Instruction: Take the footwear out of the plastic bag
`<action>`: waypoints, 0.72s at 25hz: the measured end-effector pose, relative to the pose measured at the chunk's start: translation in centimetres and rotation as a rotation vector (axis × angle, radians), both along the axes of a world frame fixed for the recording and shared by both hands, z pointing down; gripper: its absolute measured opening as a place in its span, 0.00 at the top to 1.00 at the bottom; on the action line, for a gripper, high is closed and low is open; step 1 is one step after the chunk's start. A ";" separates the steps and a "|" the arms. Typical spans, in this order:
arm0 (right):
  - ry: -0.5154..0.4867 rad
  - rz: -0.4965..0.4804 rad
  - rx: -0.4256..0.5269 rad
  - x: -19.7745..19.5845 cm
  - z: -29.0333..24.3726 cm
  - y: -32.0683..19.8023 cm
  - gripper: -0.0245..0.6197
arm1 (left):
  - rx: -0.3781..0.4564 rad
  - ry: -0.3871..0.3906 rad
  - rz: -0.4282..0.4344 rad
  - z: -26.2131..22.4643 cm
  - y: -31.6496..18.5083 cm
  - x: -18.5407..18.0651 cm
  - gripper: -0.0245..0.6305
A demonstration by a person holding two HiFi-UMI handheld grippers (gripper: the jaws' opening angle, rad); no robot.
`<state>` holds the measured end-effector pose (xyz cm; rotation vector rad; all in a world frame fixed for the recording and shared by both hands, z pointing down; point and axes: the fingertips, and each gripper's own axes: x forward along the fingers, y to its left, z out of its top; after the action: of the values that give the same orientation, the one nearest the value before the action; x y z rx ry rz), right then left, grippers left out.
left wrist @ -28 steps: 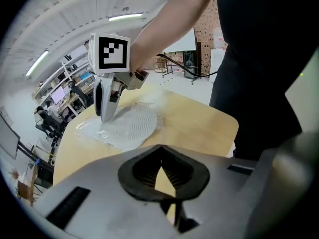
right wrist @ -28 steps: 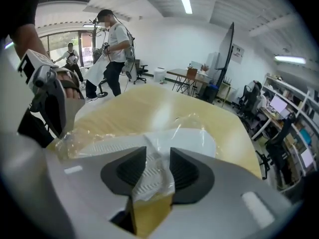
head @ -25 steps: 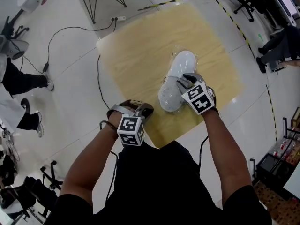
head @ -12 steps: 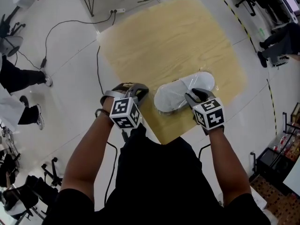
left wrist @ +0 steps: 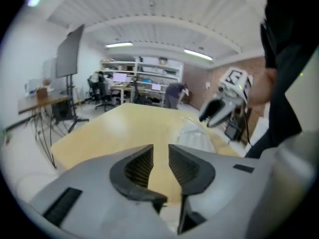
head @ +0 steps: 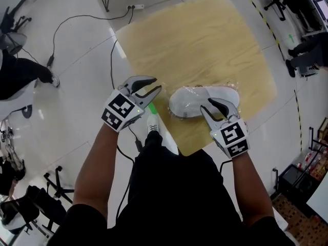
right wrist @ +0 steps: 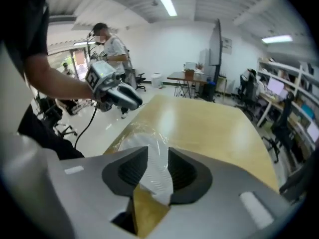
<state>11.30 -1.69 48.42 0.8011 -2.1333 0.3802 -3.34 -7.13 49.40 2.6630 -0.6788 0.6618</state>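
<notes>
White shoe (head: pixel 192 99): lying on its side near the close edge of a wooden board (head: pixel 205 40), sealed inside a clear plastic bag (head: pixel 229 88), not yet taken out. Plastic bag: crinkled, wrapped tightly round the footwear. Right gripper (head: pixel 206 105): angled down at the nearer end of the shoe, closed further just now, clamped on the white shoe through the film, with bagged white material filling the gap between both pads in the right gripper view. Left gripper (head: pixel 155 84): raised to the left of the shoe, well apart from it, over the board's left edge; parted to a moderate gap after opening just now, with nothing between the pads. Wooden board: pale, roughly square, laid flat on a glossy light floor (head: pixel 77 86). Black cable (head: pixel 77 18): trailing across the floor to the left of the board.
</notes>
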 end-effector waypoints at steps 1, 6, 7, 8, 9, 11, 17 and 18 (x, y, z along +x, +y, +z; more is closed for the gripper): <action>0.051 -0.067 0.031 -0.9 0.7 -0.1 0.76 | -0.085 0.091 -0.104 -0.3 -0.4 -0.7 0.81; 0.209 -0.185 -0.002 -2.9 5.0 1.0 0.75 | -0.647 0.271 -0.400 3.0 2.8 -0.1 0.79; 0.204 -0.175 -0.019 -3.1 5.5 1.2 0.76 | -0.694 0.269 -0.429 3.6 3.5 0.3 0.76; 0.196 -0.165 -0.027 -3.3 5.7 1.4 0.78 | -0.720 0.277 -0.465 4.1 3.9 0.7 0.73; 0.188 -0.158 -0.029 -3.4 5.7 1.5 0.81 | -0.735 0.290 -0.507 4.5 3.9 0.9 0.70; 0.186 -0.162 -0.026 -3.5 5.7 1.6 0.82 | -0.748 0.297 -0.590 5.5 3.6 0.9 0.69; 0.203 -0.177 -0.014 -3.6 5.4 1.4 0.80 | -0.699 0.212 -0.626 6.2 2.4 0.0 0.90; 0.198 -0.173 -0.011 -3.6 5.3 1.4 0.80 | -0.691 0.188 -0.609 6.2 2.5 -0.2 0.95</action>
<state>7.72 -0.30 53.69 0.6151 -1.9942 0.2120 -3.55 -4.64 55.61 1.7334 -0.9355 0.3680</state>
